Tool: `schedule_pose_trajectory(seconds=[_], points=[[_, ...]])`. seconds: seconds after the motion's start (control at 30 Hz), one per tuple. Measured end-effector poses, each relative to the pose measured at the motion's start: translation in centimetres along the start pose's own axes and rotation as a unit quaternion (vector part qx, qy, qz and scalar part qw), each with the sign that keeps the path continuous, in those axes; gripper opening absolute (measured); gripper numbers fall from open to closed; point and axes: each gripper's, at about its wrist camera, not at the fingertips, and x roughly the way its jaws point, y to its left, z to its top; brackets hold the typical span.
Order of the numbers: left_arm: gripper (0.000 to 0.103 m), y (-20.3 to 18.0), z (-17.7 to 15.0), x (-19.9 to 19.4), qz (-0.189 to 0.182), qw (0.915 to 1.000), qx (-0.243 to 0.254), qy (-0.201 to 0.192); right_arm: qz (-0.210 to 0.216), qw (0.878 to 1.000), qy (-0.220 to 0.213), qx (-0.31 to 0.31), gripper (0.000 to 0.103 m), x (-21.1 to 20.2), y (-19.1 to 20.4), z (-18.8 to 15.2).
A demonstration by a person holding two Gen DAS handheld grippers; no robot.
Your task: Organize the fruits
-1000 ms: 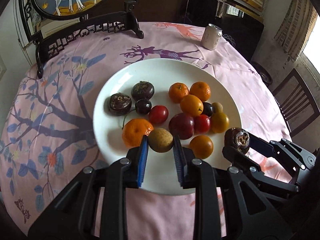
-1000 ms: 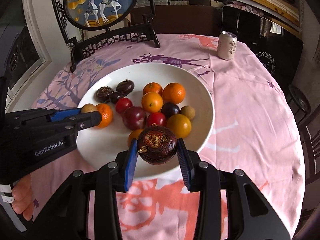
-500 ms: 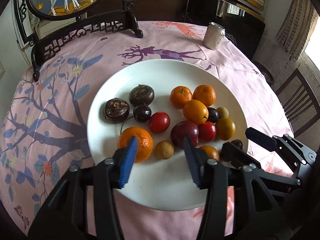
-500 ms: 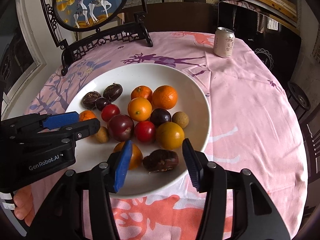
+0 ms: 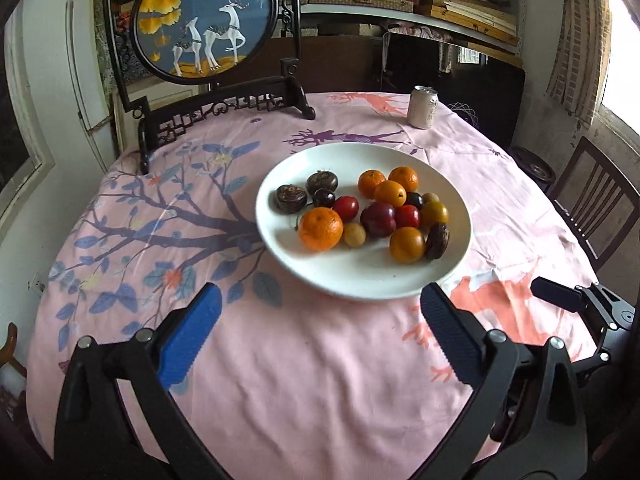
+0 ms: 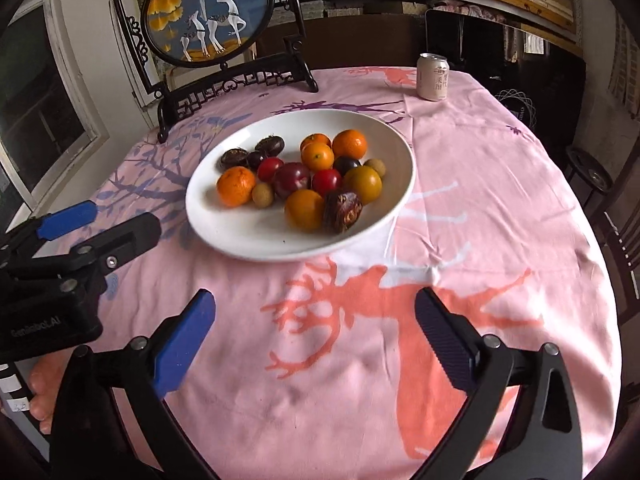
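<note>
Fruits (image 5: 372, 212) piled on a white plate (image 5: 360, 284), both grippers clear of it over the pink tablecloth (image 5: 280, 360).

Left gripper (image 5: 318, 312) and right gripper (image 6: 312, 312) are opening wide, jaws empty. On the plate, a brown wrinkled fruit (image 6: 342, 207) leans against an orange (image 6: 305, 209); a small tan fruit (image 5: 354, 234) sits beside a mandarin (image 5: 320, 228). A drink can (image 6: 433, 77) stands beyond.

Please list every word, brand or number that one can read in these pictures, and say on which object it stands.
"GenRobot.AI": white print on the black body of the left gripper, blurred but legible in the right wrist view.
Characters on the drink can: too small and blurred to read.
Nothing else carries readable text.
</note>
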Motion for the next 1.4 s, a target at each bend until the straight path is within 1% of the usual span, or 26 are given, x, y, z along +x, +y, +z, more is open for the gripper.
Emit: schedule_pose_trajectory(seconds=[0.13, 0.33, 0.63, 1.1, 1.2, 1.4], points=[[0.101, 1.0, -1.5, -1.0, -0.01, 0.9995, -0.024, 0.017, -0.026, 0.999, 0.014, -0.016, 0.1, 0.0, 1.1, -1.1], [0.101, 1.9, -2.4, -2.8, 0.003, 0.9992, -0.039, -0.001, -0.048, 0.999, 0.016, -0.003, 0.1, -0.3, 1.0, -1.4], [0.101, 2.0, -2.7, -3.7, 0.006, 0.9993, -0.036, -0.004, -0.049, 0.999, 0.004, -0.009, 0.1, -1.5, 1.6, -1.5], [0.101, 2.2, -2.8, -4.2, 0.007, 0.9991, -0.04, -0.01, -0.042, 0.999, -0.002, -0.005, 0.1, -2.2, 1.6, -1.3], [0.101, 2.4, -2.6, -4.3, 0.015, 0.999, -0.041, -0.012, -0.042, 0.999, -0.002, -0.005, 0.1, -2.2, 1.6, -1.3], [0.101, 2.7, -2.5, -3.9, 0.01, 0.9988, -0.048, -0.002, -0.041, 0.999, -0.002, -0.005, 0.1, -2.2, 1.7, -1.3]])
